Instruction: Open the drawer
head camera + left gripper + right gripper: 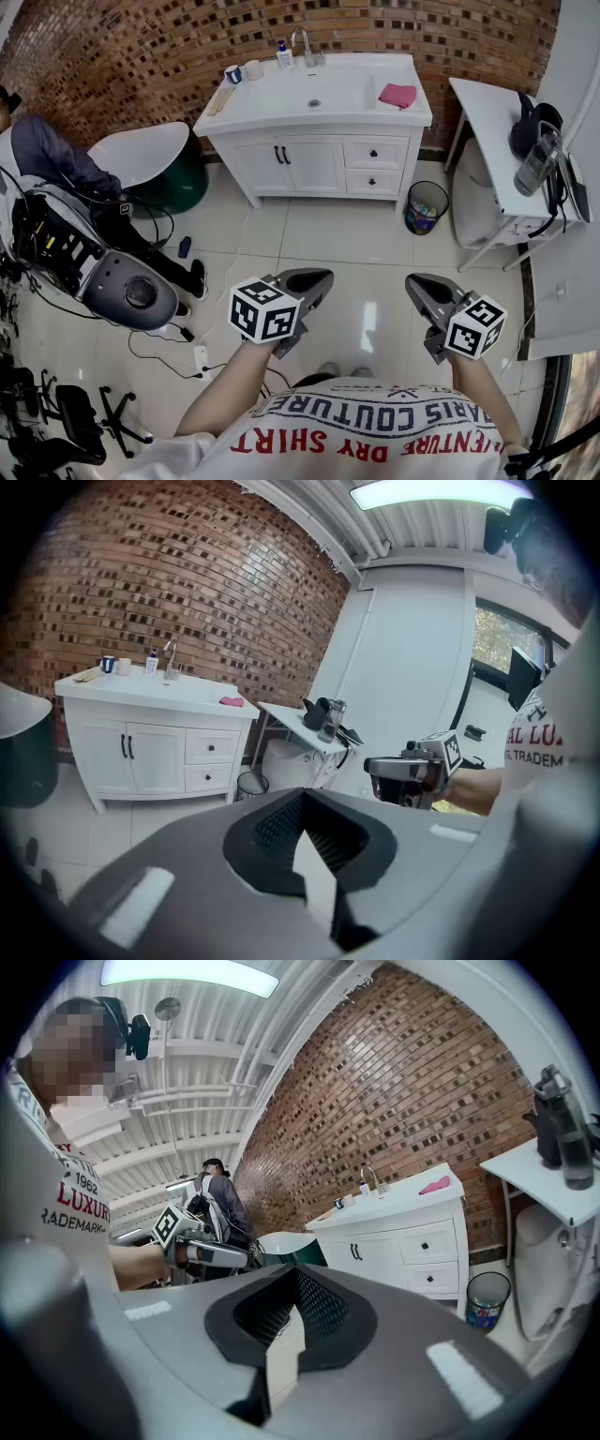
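Observation:
A white vanity cabinet (314,150) stands against the brick wall, with two small drawers at its right: the upper drawer (375,152) and the lower drawer (373,181). Both drawers look closed, each with a dark knob. They also show in the left gripper view, upper drawer (212,746), and in the right gripper view, upper drawer (429,1239). My left gripper (319,277) and right gripper (415,281) hover over the floor tiles, well short of the cabinet. Both are shut with nothing between their jaws. Each gripper shows in the other's view: right gripper (403,771), left gripper (211,1255).
A small waste bin (426,206) sits on the floor right of the cabinet. Beside it is a white table (487,112) carrying a dark bottle. A pink cloth (397,94) lies on the countertop. At the left are a seated person (56,159), a grey machine (127,286) and floor cables.

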Demonstrator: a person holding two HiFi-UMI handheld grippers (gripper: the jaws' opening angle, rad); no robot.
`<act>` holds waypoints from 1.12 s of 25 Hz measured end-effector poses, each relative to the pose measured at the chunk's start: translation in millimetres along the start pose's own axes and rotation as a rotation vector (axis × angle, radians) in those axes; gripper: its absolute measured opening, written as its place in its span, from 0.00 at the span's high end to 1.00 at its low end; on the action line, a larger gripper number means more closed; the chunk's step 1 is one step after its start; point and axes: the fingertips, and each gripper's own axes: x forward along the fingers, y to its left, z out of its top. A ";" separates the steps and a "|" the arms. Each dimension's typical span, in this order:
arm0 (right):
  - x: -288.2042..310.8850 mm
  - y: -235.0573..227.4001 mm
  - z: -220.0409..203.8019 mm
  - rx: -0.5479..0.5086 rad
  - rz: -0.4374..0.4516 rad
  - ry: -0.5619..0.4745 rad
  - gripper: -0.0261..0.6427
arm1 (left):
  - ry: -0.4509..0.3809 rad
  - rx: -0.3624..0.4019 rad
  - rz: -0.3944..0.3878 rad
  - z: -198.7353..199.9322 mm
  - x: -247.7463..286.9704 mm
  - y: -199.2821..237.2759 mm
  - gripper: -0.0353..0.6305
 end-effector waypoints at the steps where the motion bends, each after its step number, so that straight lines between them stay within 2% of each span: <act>1: -0.3 -1.3 0.5 -0.003 0.000 0.002 0.95 | -0.005 -0.001 -0.001 0.4 0.8 -0.5 0.97; 8: 17.2 -16.4 7.0 -0.064 -0.011 0.038 0.95 | -0.041 -0.004 0.005 10.1 8.5 21.2 0.97; 14: 68.1 -55.1 16.1 -0.062 -0.051 0.056 0.95 | -0.057 -0.018 -0.023 24.8 31.1 85.9 0.97; 19: 136.5 -116.7 42.9 -0.027 -0.097 0.062 0.95 | -0.042 -0.026 -0.047 59.0 68.1 172.9 0.97; 25: 257.1 -201.4 88.3 0.011 -0.129 0.080 0.95 | -0.032 -0.102 -0.082 112.5 117.5 315.8 0.97; 28: 307.3 -232.6 120.2 0.018 -0.157 0.072 0.95 | -0.005 -0.102 -0.088 147.7 132.1 379.1 0.97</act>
